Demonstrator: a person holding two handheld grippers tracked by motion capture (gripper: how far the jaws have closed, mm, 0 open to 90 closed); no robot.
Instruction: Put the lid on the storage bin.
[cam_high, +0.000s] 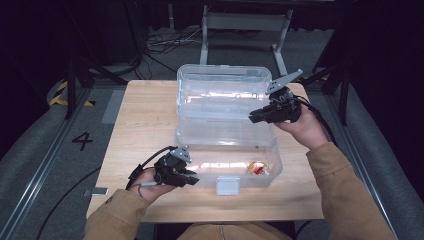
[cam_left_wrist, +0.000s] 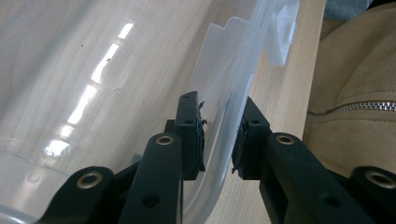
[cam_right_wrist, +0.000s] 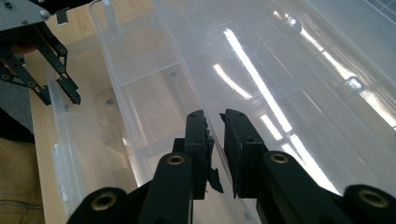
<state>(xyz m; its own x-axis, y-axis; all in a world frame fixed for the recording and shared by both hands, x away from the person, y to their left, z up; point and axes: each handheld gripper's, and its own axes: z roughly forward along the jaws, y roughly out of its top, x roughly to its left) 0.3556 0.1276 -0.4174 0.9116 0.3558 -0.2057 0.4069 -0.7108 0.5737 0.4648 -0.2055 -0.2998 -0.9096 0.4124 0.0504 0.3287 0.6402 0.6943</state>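
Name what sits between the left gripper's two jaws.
The clear box's front wall, near its corner, stands between the left gripper's pads, seen in the left gripper view; one pad is inside, one outside.

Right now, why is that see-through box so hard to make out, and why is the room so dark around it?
High view: light falls on the table alone, surroundings near black. Left gripper view: white glare streaks on the clear plastic box. Right gripper view: long bright reflections cross the box's lid, and the jaws up close look soft.
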